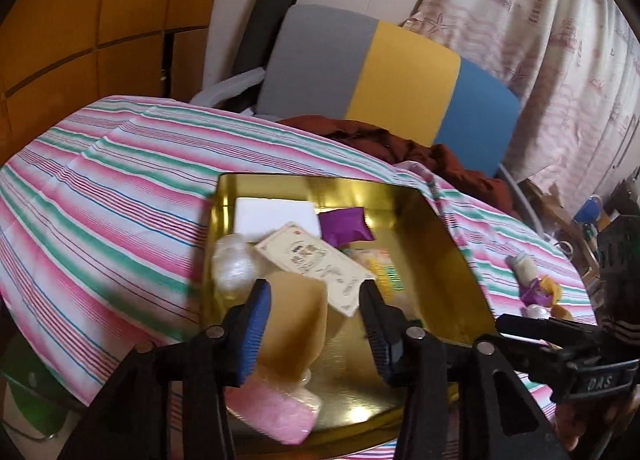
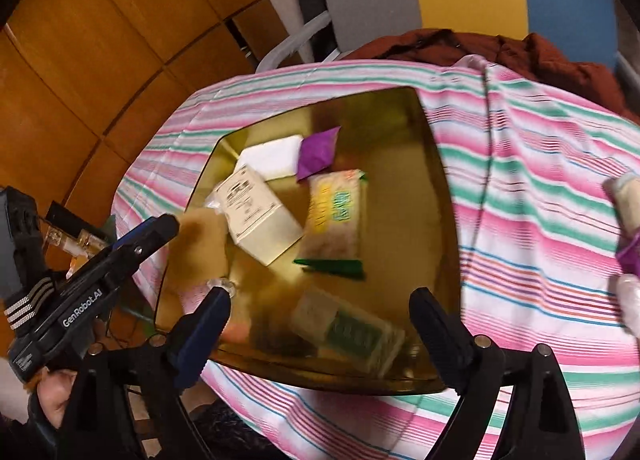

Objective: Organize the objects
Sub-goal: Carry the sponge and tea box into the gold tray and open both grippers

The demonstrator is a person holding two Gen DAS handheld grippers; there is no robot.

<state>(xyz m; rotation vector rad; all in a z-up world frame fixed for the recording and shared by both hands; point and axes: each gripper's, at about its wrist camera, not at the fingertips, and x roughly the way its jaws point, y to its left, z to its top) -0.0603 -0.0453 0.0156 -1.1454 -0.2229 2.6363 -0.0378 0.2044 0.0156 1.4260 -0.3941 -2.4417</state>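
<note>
Wooden panels [image 1: 80,19] stand left, a striped cloth [image 1: 100,199] covers the table, and curtains [image 1: 540,39] hang right. The gold tray [image 1: 452,260] on the cloth holds the task's packets. The left gripper [image 1: 316,324], jaws apart, has an amber bottle [image 1: 296,324] between them; only the right-wrist view shows the right gripper [image 2: 320,324], jaws apart and empty, above a green-labelled box [image 2: 352,332].
</note>
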